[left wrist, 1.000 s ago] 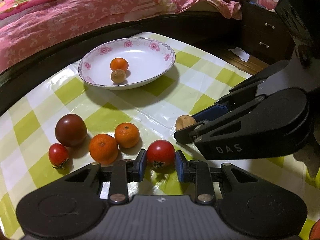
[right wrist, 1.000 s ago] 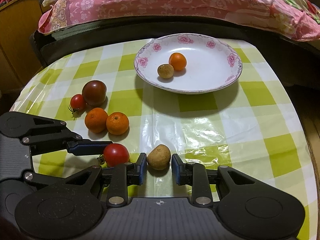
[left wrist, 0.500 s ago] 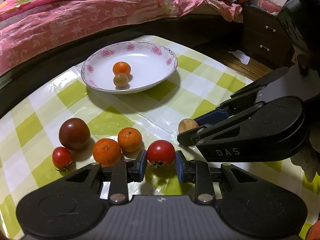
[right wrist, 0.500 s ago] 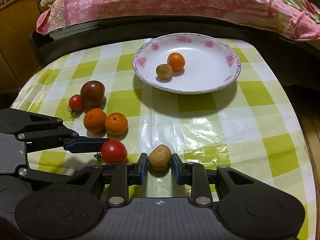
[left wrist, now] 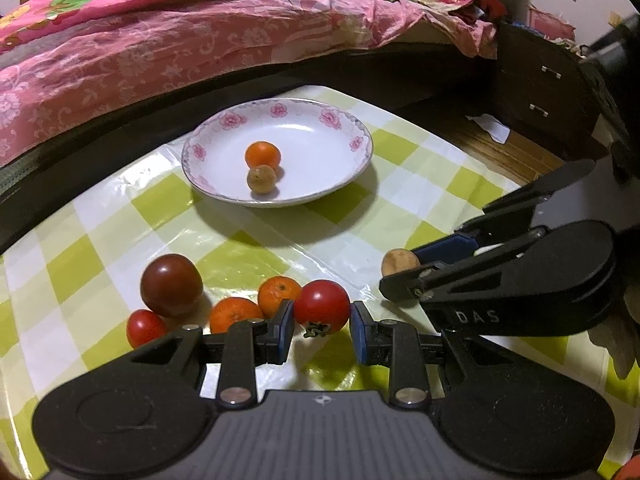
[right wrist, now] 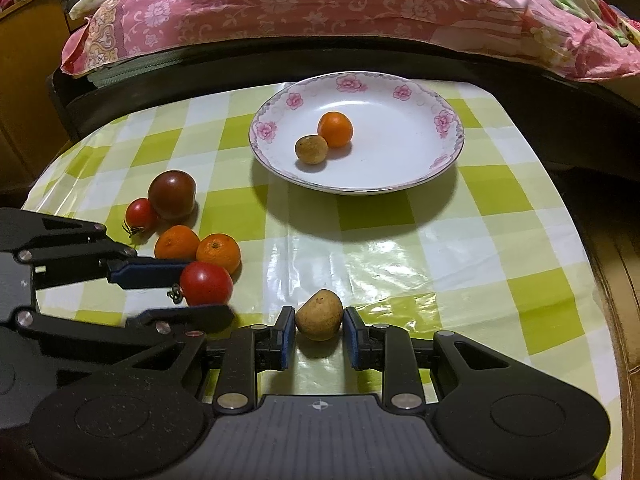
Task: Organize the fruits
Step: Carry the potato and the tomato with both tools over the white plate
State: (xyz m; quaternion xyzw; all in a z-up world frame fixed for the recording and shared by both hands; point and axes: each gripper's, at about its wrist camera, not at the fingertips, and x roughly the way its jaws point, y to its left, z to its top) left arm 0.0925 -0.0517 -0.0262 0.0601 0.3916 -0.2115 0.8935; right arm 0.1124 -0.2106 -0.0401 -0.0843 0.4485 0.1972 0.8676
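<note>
Since 1 second ago, both fruits have lifted: left hand-held gripper [left wrist: 322,330] stays clamped on the red tomato [left wrist: 322,307], right hand-held gripper [right wrist: 319,331] on the longan [right wrist: 319,314].

We see a red tomato [left wrist: 321,305] and a tan fruit [right wrist: 319,314] nearest; oranges [right wrist: 198,249] and tomatoes left; the far plate [right wrist: 404,176] holds two fruits.

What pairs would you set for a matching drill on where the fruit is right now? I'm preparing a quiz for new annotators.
Things:
1. red tomato
2. tan fruit
3. orange
4. dark tomato

Places:
A. in the plate
B. loose on the tablecloth
C. gripped by the left gripper
D. gripped by the right gripper

Pairs: 1-C, 2-D, 3-A, 4-B
</note>
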